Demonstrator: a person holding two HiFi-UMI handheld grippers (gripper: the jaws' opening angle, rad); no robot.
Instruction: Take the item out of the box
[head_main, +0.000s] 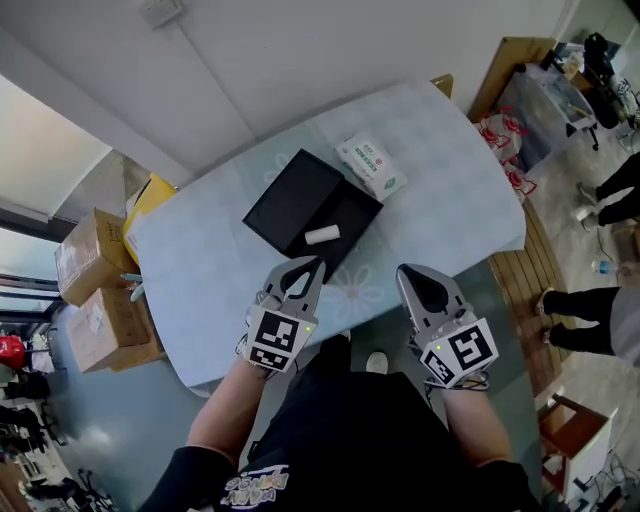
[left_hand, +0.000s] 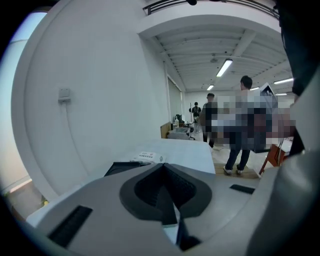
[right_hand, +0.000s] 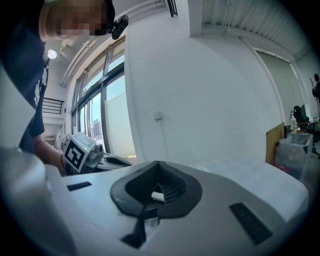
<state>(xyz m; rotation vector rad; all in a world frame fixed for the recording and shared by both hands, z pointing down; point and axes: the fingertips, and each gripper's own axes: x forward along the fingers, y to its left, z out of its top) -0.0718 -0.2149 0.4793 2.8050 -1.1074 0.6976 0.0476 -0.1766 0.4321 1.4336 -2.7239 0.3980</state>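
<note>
An open black box (head_main: 300, 200) lies on the pale blue table (head_main: 200, 260). A small white roll (head_main: 322, 235) rests in its near half. My left gripper (head_main: 318, 262) is shut and empty, its tip just at the box's near corner, close to the roll. My right gripper (head_main: 403, 270) is also shut and empty, hovering to the right of the box over the table's front edge. In the left gripper view the closed jaws (left_hand: 163, 165) point across the box (left_hand: 120, 167). In the right gripper view the closed jaws (right_hand: 158, 163) hide most of the table.
A white and green packet (head_main: 371, 165) lies on the table beyond the box, also seen as a packet (left_hand: 147, 156) in the left gripper view. Cardboard boxes (head_main: 95, 290) stand on the floor at the left. People stand at the far right (head_main: 600, 300).
</note>
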